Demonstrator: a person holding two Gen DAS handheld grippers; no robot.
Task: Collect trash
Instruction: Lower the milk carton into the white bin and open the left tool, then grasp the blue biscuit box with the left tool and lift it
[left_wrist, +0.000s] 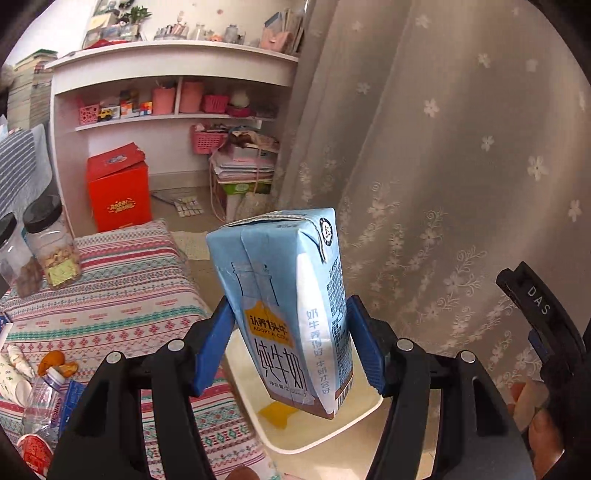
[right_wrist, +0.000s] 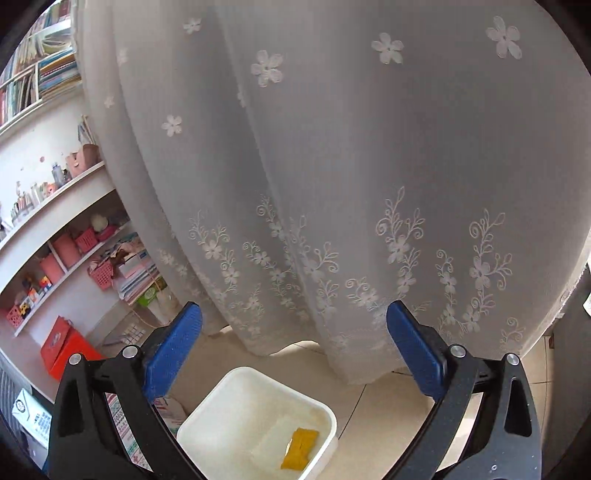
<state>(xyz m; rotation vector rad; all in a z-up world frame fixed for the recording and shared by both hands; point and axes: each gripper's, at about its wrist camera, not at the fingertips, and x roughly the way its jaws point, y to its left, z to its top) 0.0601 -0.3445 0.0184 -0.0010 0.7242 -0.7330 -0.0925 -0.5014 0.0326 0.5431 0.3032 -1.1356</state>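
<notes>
My left gripper (left_wrist: 290, 306) is shut on a light blue milk carton (left_wrist: 280, 295); the blue pads press its two sides and it stands nearly upright. The carton hangs over a white bin (left_wrist: 332, 432) on the floor, where a yellow scrap (left_wrist: 277, 411) lies. In the right wrist view the same white bin (right_wrist: 236, 410) sits low between the fingers, with the yellow scrap (right_wrist: 300, 446) at its bottom. My right gripper (right_wrist: 294, 310) stands wide open above it with nothing between the pads. One of its black fingers (left_wrist: 535, 299) shows at the right edge of the left wrist view.
A bed with a patterned cover (left_wrist: 122, 295) borders the bin on the left, carrying two jars (left_wrist: 51, 243), a plastic bottle (left_wrist: 44, 402) and small litter. A flowered lace curtain (right_wrist: 332, 166) hangs just behind the bin. A red box (left_wrist: 120, 192) and white shelves (left_wrist: 166, 81) stand farther back.
</notes>
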